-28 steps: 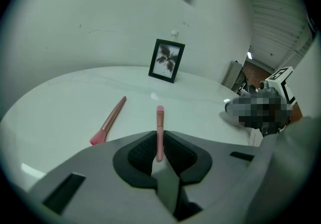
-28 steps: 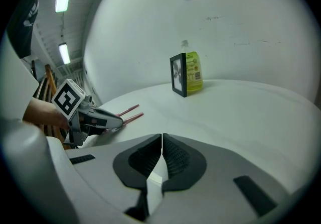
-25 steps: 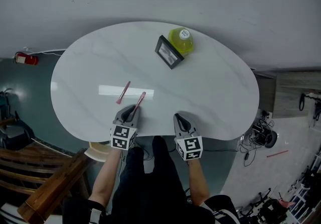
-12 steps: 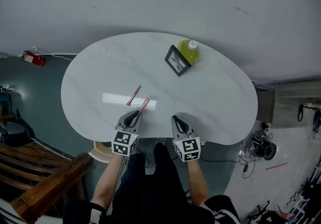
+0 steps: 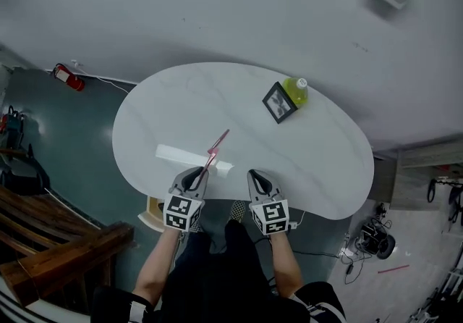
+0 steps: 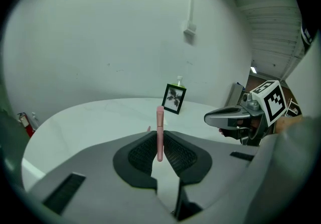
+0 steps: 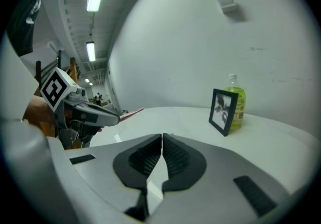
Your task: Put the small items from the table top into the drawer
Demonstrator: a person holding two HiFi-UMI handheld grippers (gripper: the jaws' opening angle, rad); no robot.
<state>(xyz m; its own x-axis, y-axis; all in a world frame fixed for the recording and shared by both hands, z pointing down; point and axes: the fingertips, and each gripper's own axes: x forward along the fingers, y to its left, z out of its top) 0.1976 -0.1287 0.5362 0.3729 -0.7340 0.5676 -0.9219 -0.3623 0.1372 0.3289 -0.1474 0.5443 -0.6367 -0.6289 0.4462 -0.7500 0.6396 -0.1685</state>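
Observation:
My left gripper [image 5: 195,174] is shut on a thin pink pen [image 6: 159,128], which stands up between its pads and points out over the white oval table [image 5: 173,108]. In the right gripper view the same pen [image 7: 131,113] sticks out of the left gripper [image 7: 98,113]. A second pink pen [image 5: 220,141] lies on the table just beyond the held one. My right gripper [image 5: 257,176] hovers at the table's near edge, jaws shut on nothing [image 7: 162,143]. No drawer shows plainly in any view.
A black picture frame [image 5: 278,103] stands at the far right of the table with a yellow-green bottle [image 5: 297,89] behind it. A cream-coloured thing [image 5: 153,215] shows under the near-left edge. Wooden furniture [image 5: 51,242] stands at the lower left, a red extinguisher [image 5: 66,76] on the floor.
The head view has pulled back and turned, so the table looks smaller. Both grippers stay at the near edge, the left still holding its pen. The loose pen now lies ahead of it.

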